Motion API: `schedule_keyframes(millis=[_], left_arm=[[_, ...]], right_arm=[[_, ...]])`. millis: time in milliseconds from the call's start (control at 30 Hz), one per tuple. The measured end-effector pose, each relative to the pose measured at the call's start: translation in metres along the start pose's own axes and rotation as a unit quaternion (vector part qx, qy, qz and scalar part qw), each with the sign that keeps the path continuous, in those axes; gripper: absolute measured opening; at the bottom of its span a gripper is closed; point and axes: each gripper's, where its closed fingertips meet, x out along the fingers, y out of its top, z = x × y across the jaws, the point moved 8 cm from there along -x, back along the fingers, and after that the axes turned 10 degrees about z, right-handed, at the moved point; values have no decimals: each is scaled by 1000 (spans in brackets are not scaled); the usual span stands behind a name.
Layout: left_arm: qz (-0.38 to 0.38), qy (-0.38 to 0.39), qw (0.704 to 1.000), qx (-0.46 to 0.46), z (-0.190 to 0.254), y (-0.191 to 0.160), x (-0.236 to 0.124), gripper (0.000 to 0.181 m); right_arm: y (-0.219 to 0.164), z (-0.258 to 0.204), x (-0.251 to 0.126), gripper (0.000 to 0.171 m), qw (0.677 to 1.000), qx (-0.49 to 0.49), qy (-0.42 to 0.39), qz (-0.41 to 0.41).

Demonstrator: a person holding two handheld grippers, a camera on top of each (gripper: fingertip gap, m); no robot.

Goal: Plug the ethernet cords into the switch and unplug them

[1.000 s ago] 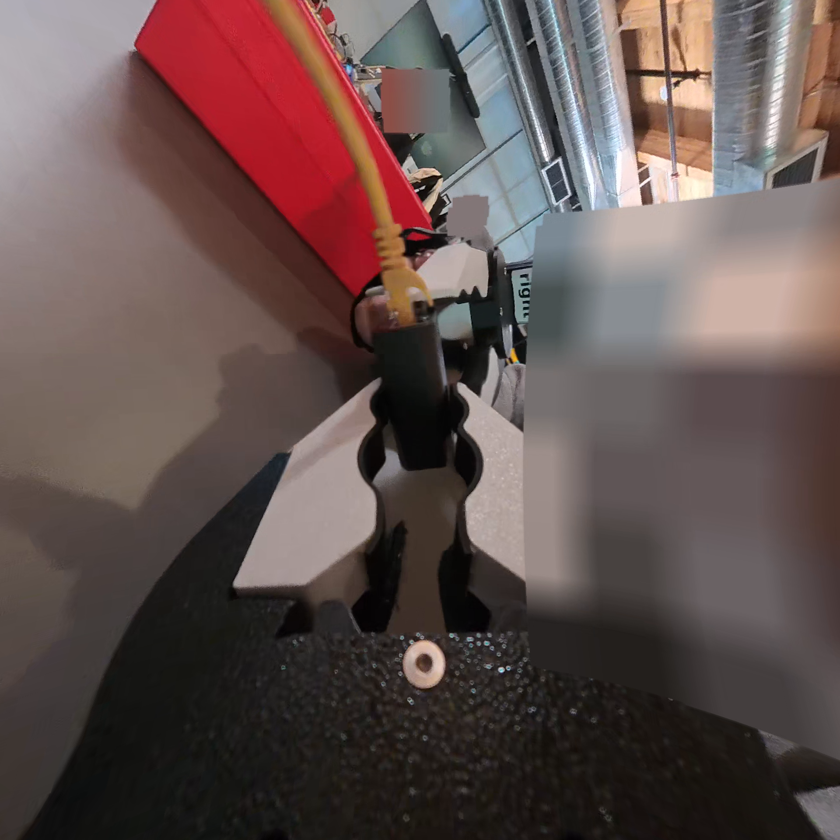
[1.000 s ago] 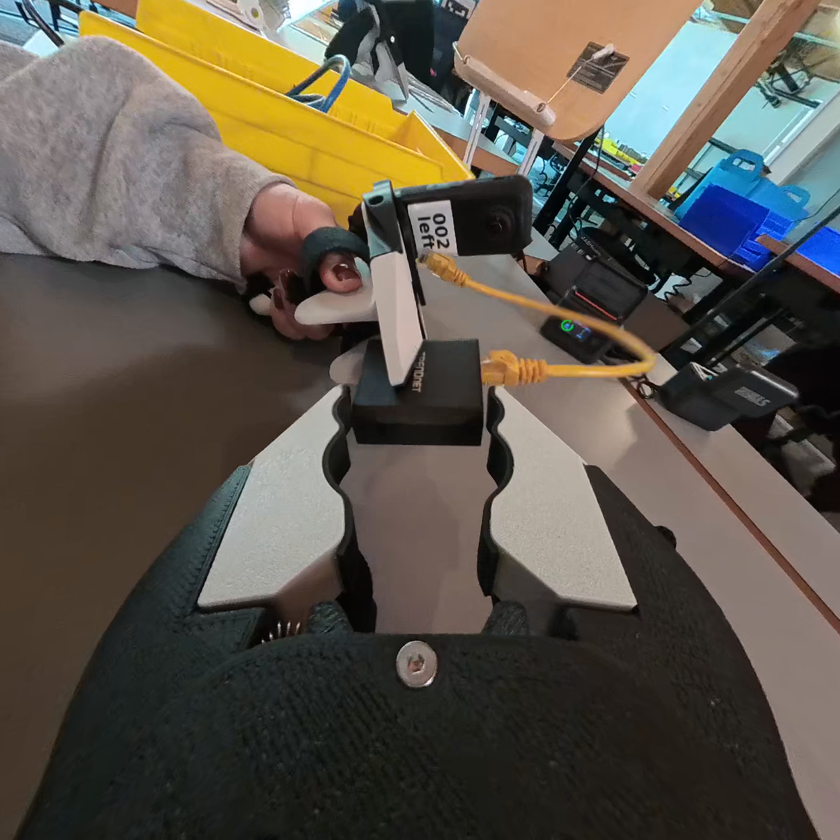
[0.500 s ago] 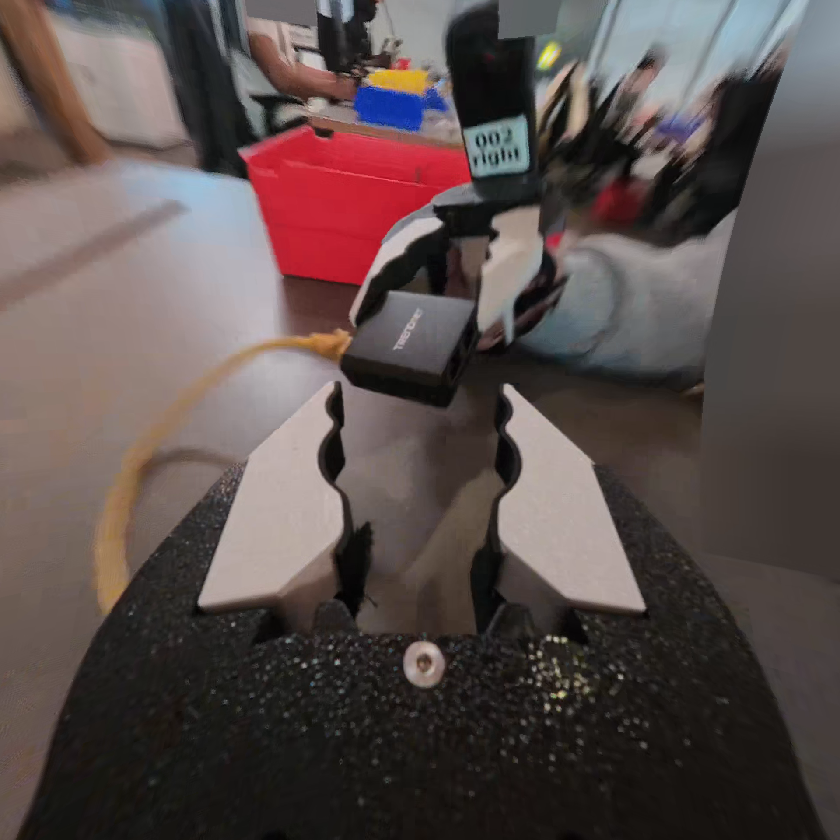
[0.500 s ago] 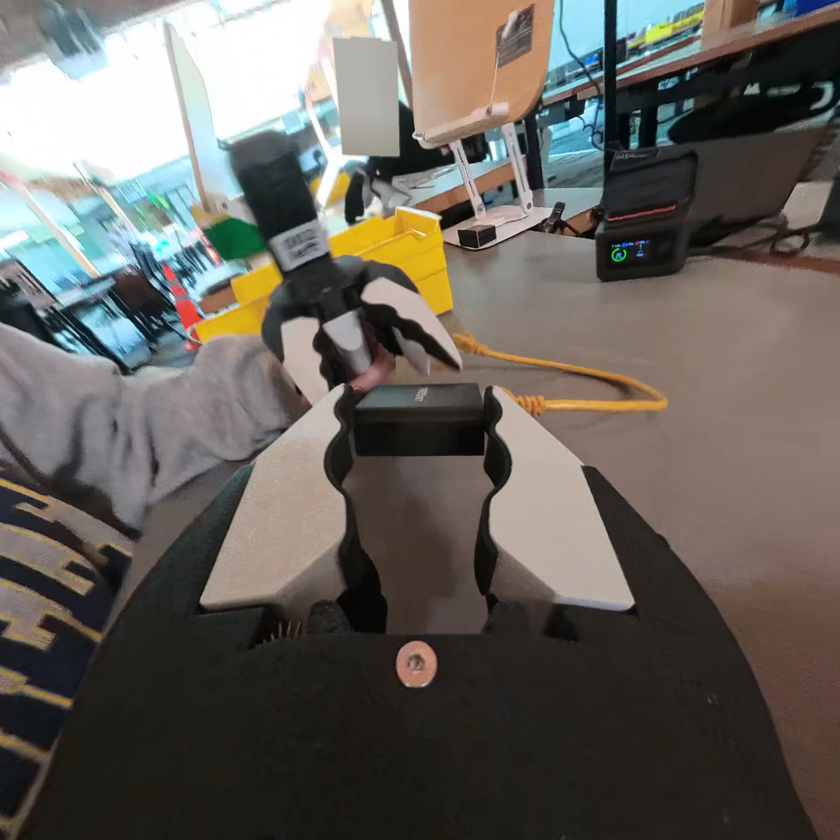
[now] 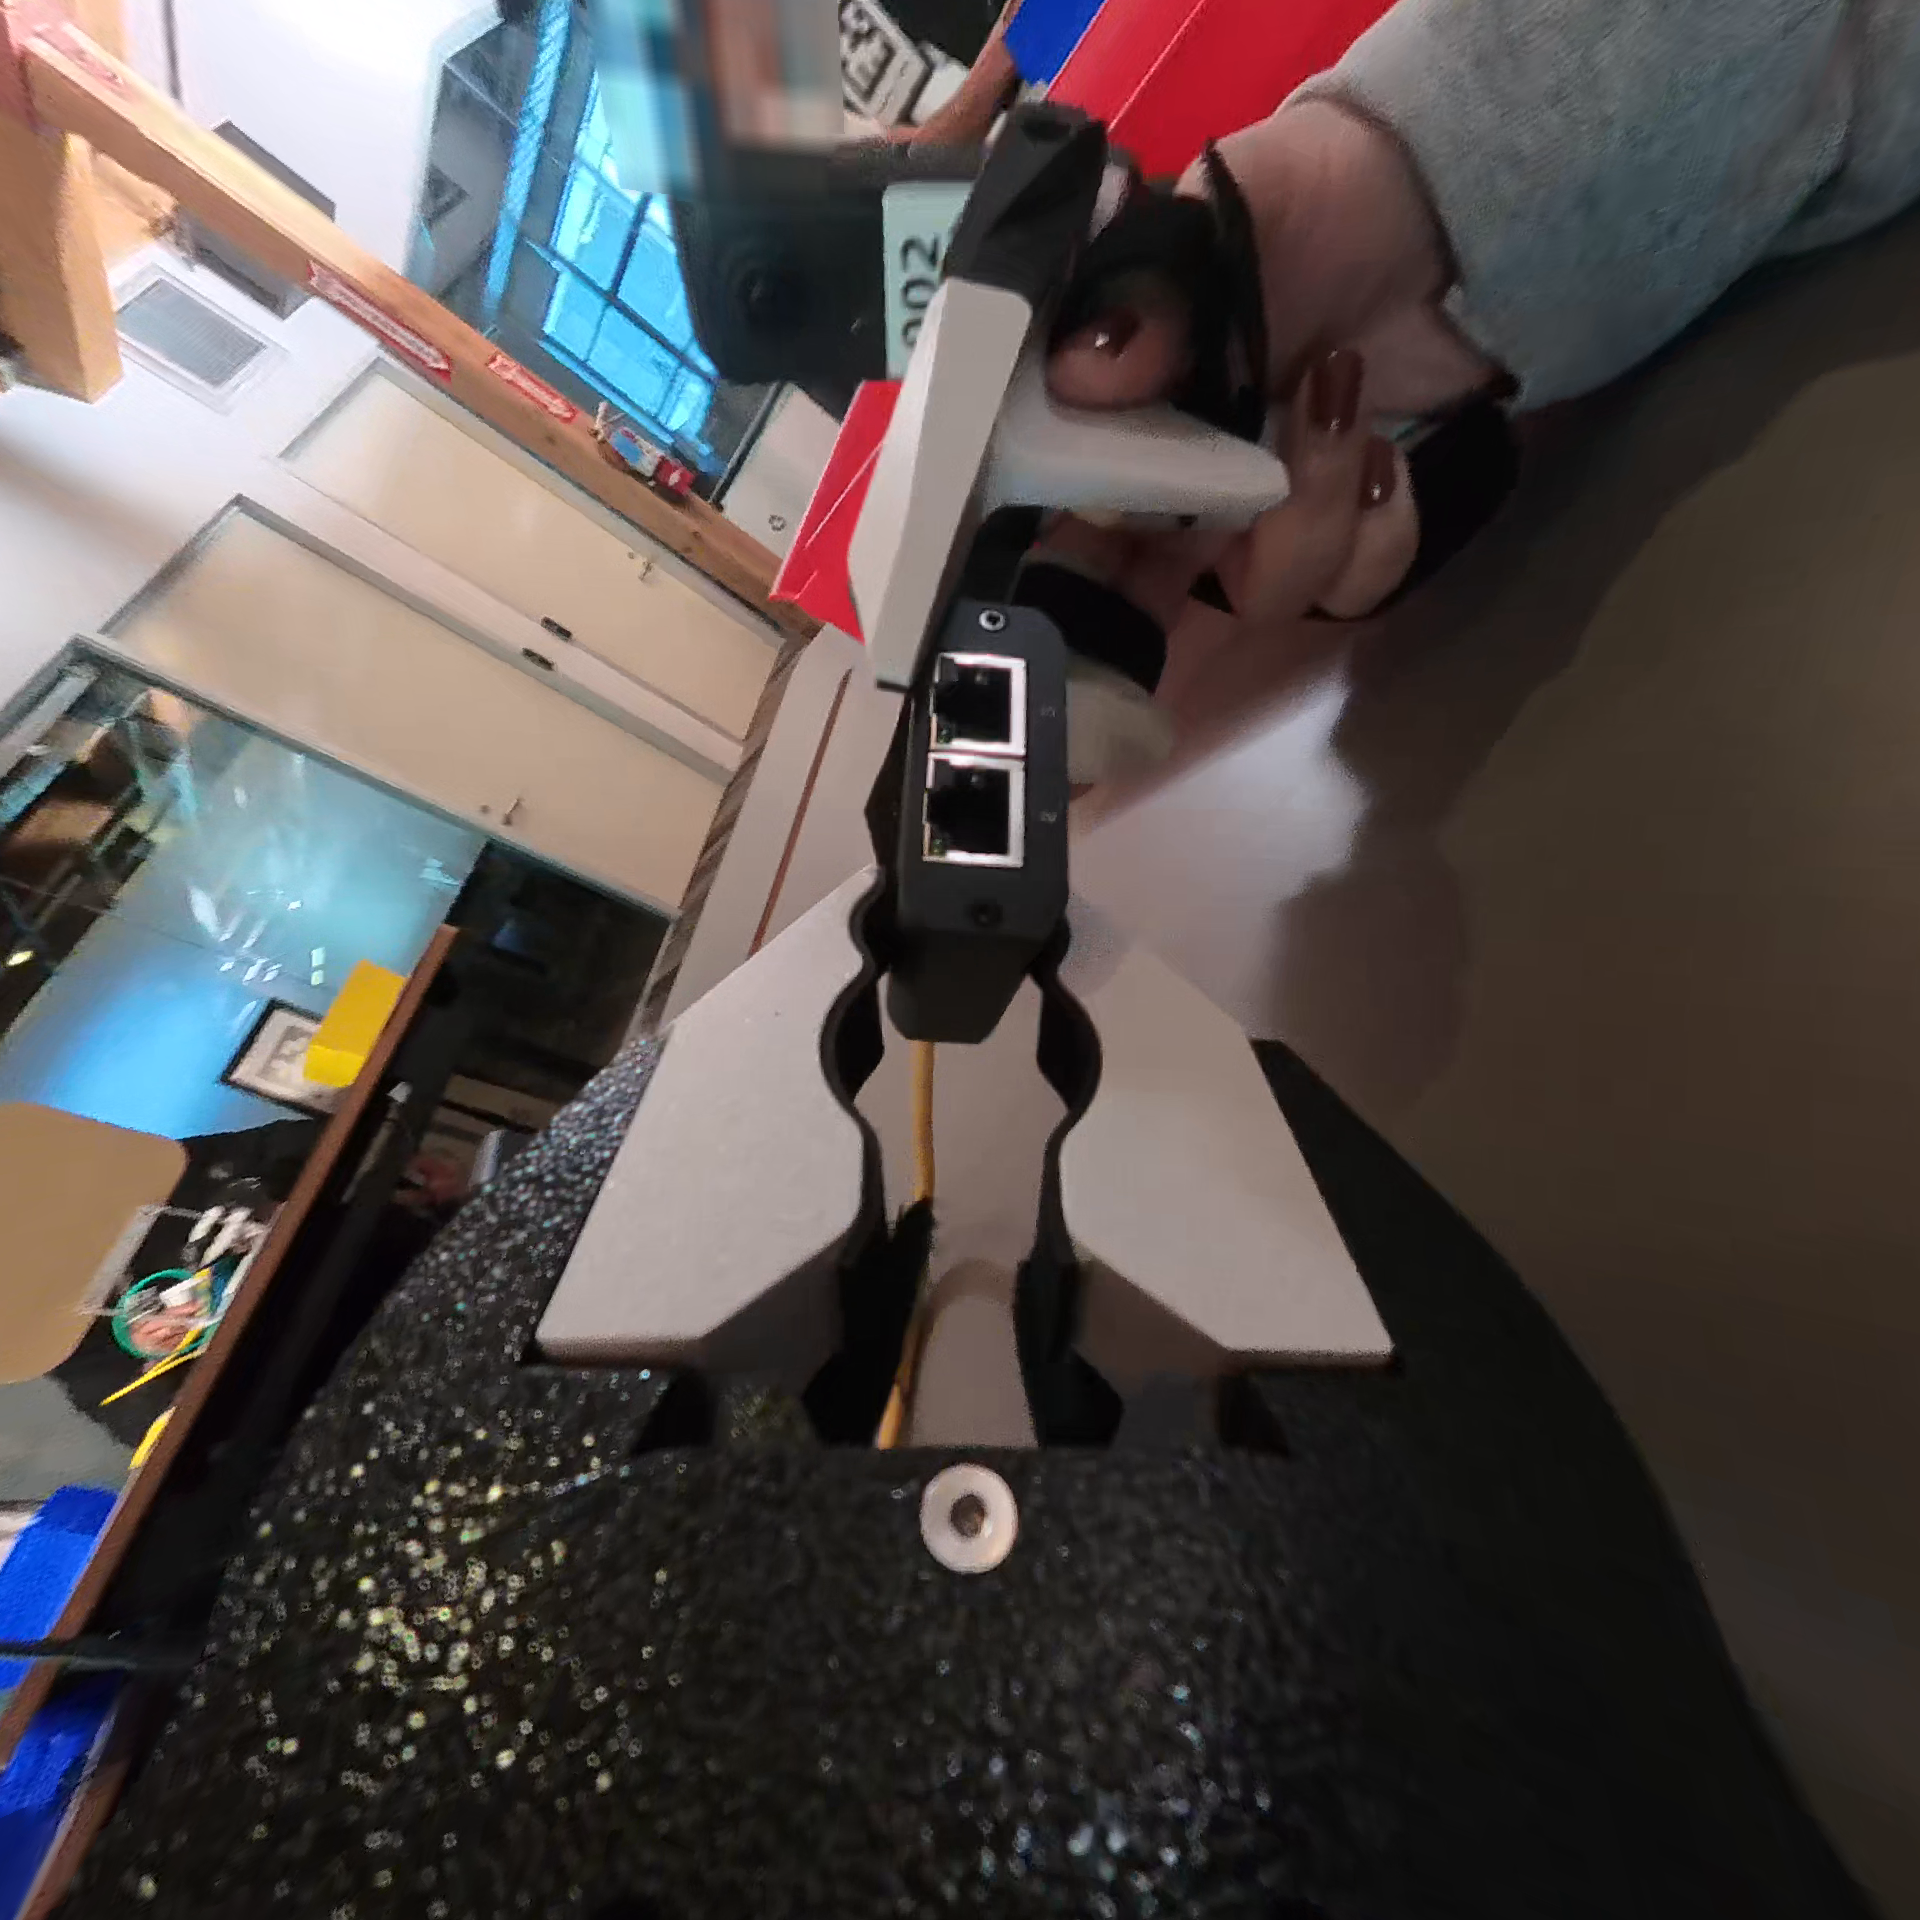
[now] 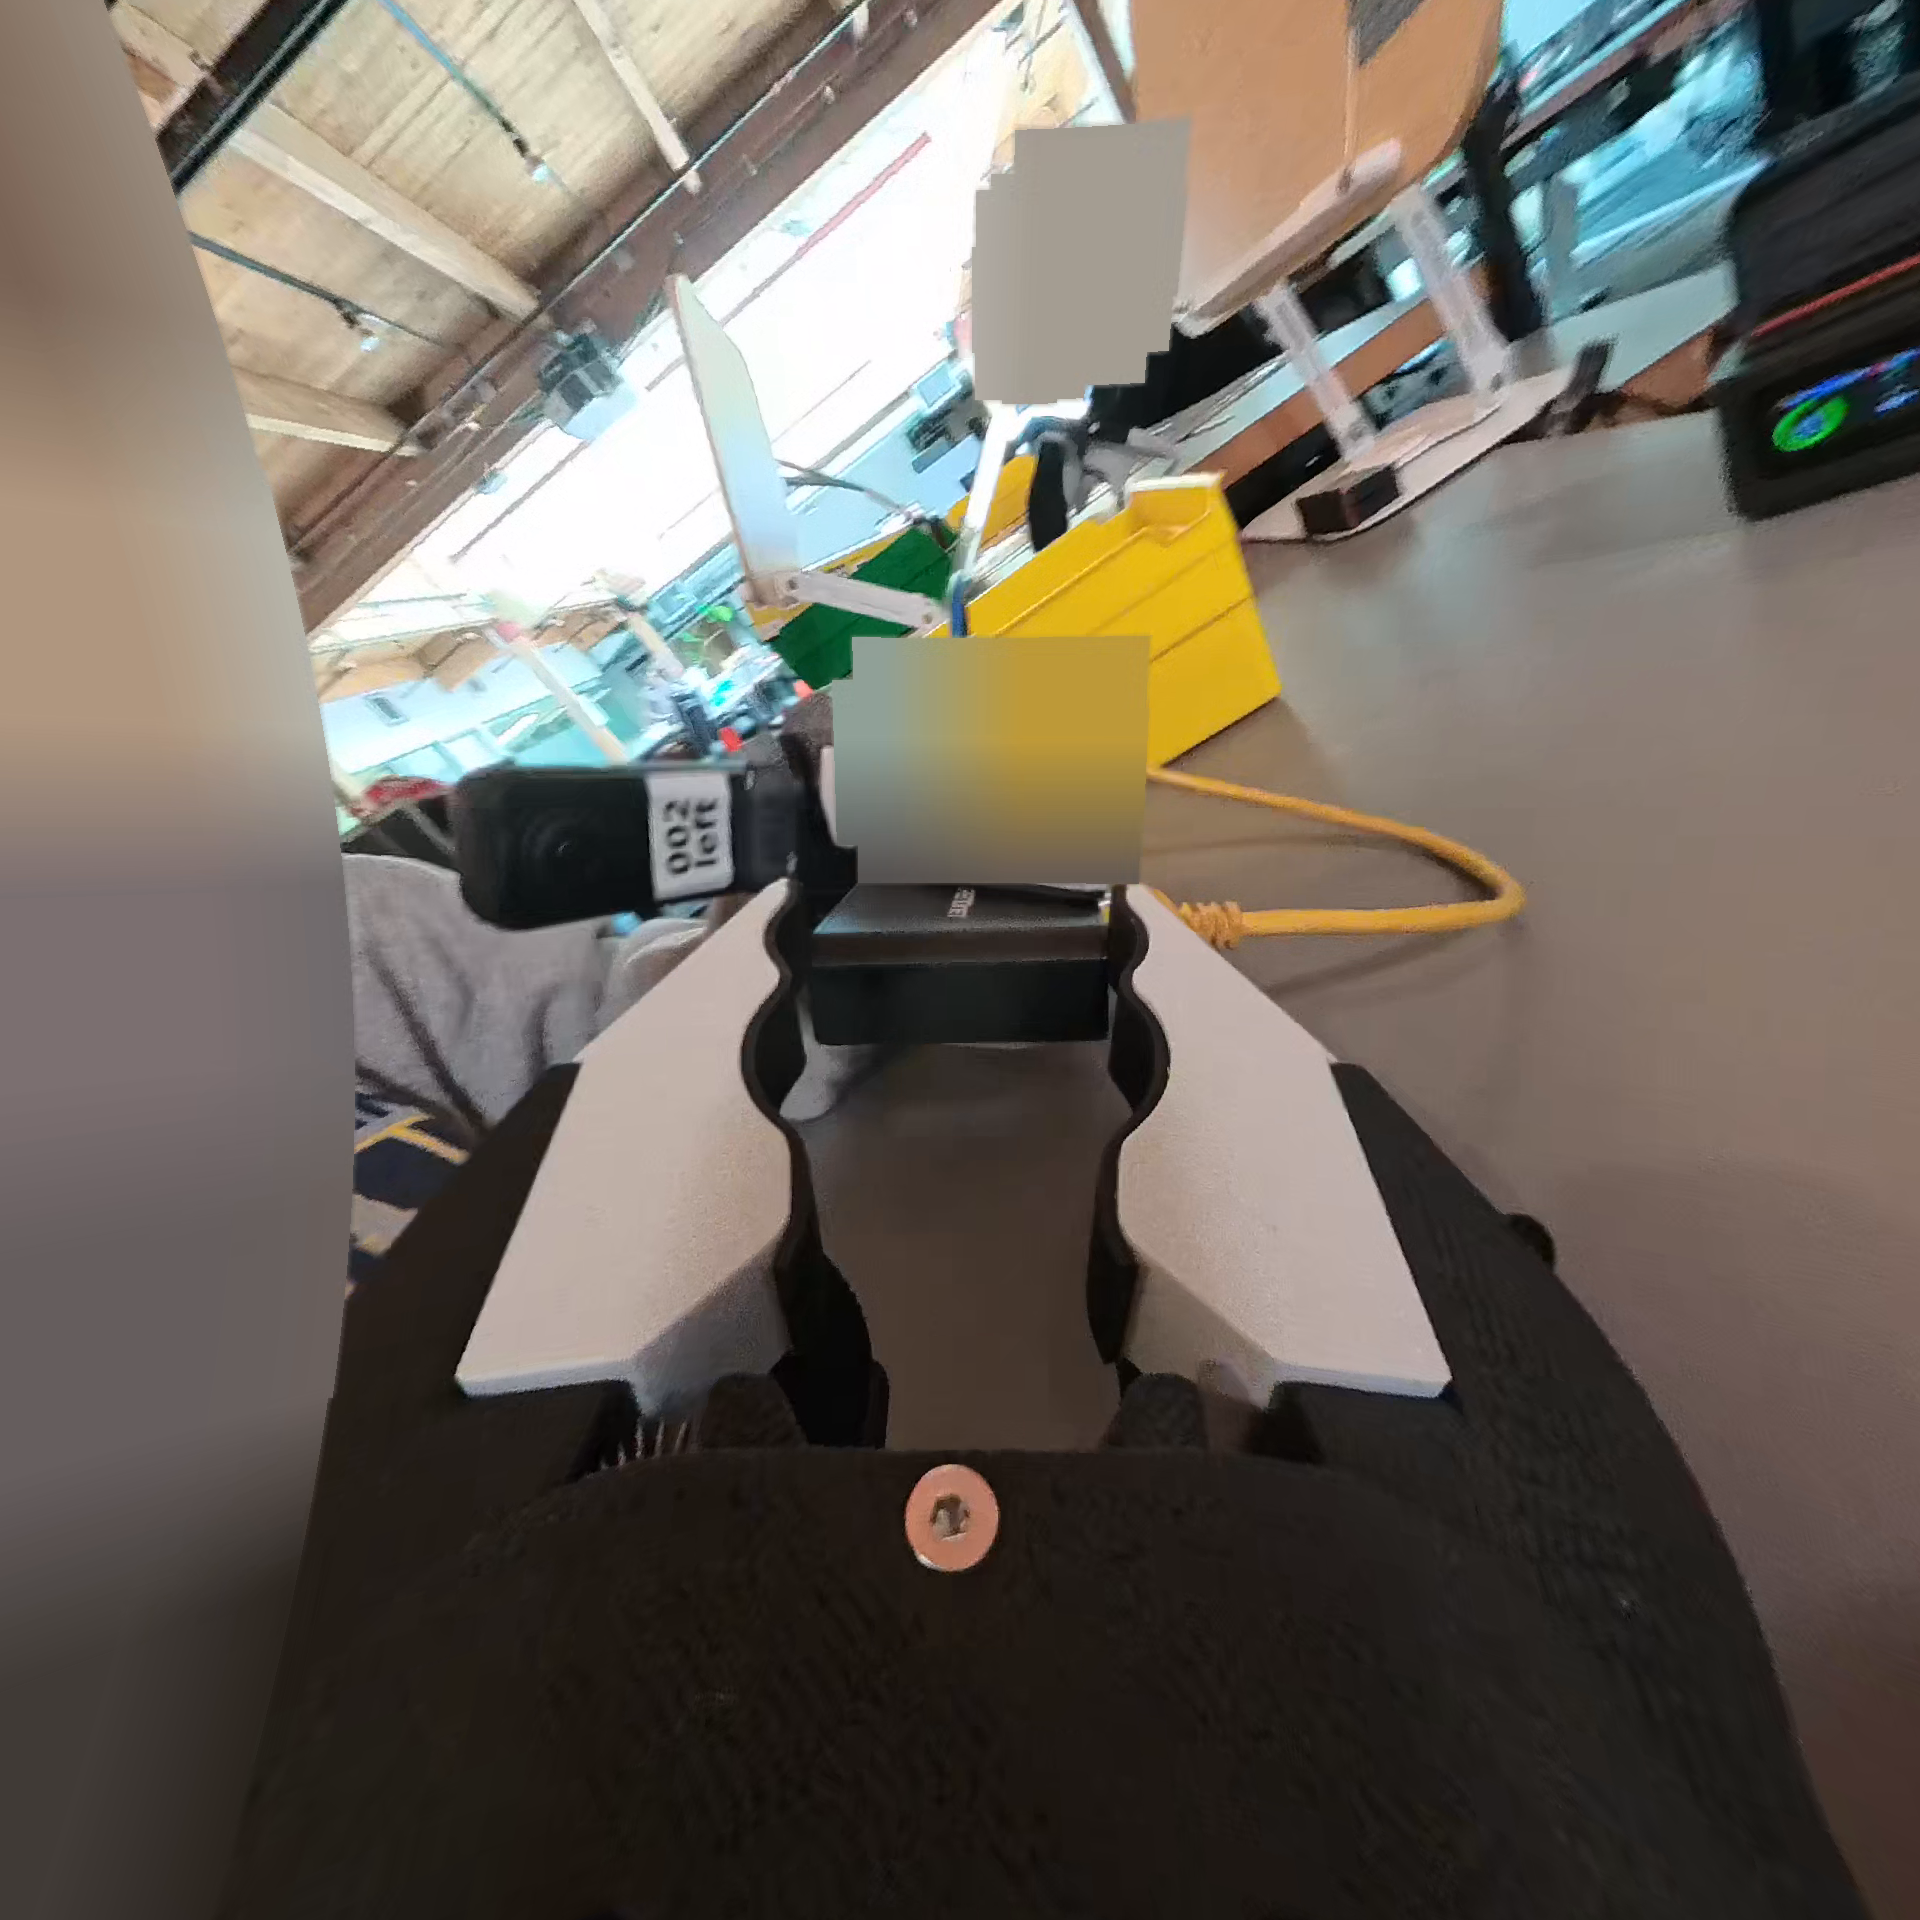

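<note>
The black switch (image 5: 982,790) is held off the table between both grippers. In the left wrist view, two empty ports face the camera. My left gripper (image 5: 966,966) is shut on the switch's near end. The right gripper's white finger (image 5: 935,468) holds its far end. In the right wrist view, my right gripper (image 6: 956,935) is shut on the switch (image 6: 956,977) across its width. A yellow ethernet cord (image 6: 1351,914) loops on the table and runs to the switch's right side, where its plug is hidden behind my finger. The cord (image 5: 925,1132) also shows between my left fingers.
A person's hand and grey sleeve (image 5: 1558,187) hold the right gripper. A red bin (image 5: 1195,62) stands behind it. A yellow bin (image 6: 1143,592) and a black device with a lit screen (image 6: 1829,416) stand on the grey table (image 6: 1558,1039).
My left gripper was open half a second ago and has now shut on the switch's end. Both views have swung, and the switch's empty ports now face the left camera.
</note>
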Motion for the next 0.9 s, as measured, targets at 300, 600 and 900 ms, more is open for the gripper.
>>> schedule_keyframes(millis=[300,600,900], left_arm=[[-183,88,978,56,-18,-44,-2,22],[-365,92,926,38,-29,-100,-13,24],[-372,104,921,-49,-28,-101,-9,32]], right_arm=[[12,11,-15,74,921,-305,-242,10],[16,18,-28,51,889,-326,-312,75],[17,18,-29,51,889,-327,-309,79]])
